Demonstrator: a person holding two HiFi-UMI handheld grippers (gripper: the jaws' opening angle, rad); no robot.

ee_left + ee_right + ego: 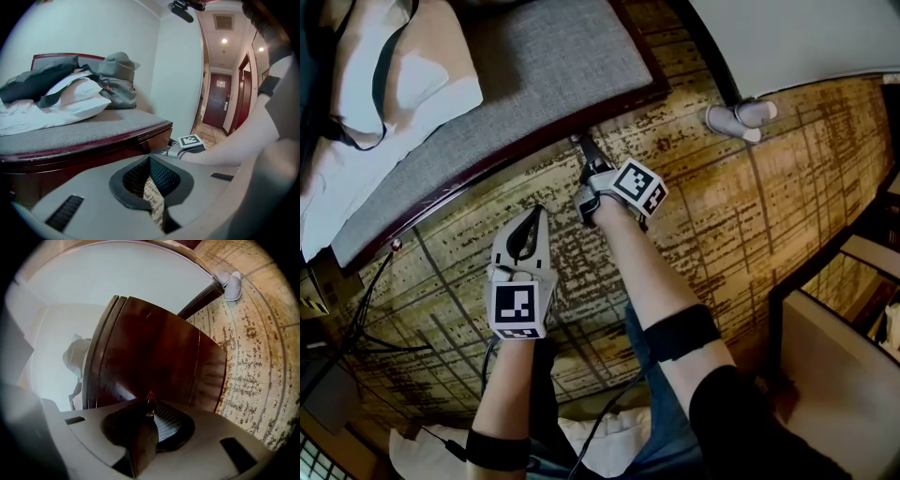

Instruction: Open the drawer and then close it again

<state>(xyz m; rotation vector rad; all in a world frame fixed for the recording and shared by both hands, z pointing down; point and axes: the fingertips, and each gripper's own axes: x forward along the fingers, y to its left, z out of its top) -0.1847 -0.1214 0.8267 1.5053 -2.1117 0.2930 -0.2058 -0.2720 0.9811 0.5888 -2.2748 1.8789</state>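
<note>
Nearest the head camera, the left gripper [539, 217] is held above the patterned carpet [769, 216], its jaws pressed together with nothing between them. At 1 o'clock from it the right gripper [584, 148] reaches to the dark wooden edge of the bench [487, 161], which runs across the 11 o'clock part of the head view under a grey cushion [534, 66] and a white pillow [394, 84]. In the right gripper view the jaws stand partly apart, and a dark wooden lip fills the gap between them. They seem to be clamped on it, and I take it for the edge or pull of the drawer [154, 352], whose glossy front fills the view behind. The drawer looks like solid polished wood: stiff, fairly heavy and not fragile, but slick under the pads. The lip is therefore the sensible place to hold, with a straight pull along the runners rather than a twist. A pair of pale slippers [741, 117] lies at 1 o'clock by the wall. No brand, label or legible writing shows anywhere; the only print is the black-and-white square markers on the grippers' cubes.
</note>
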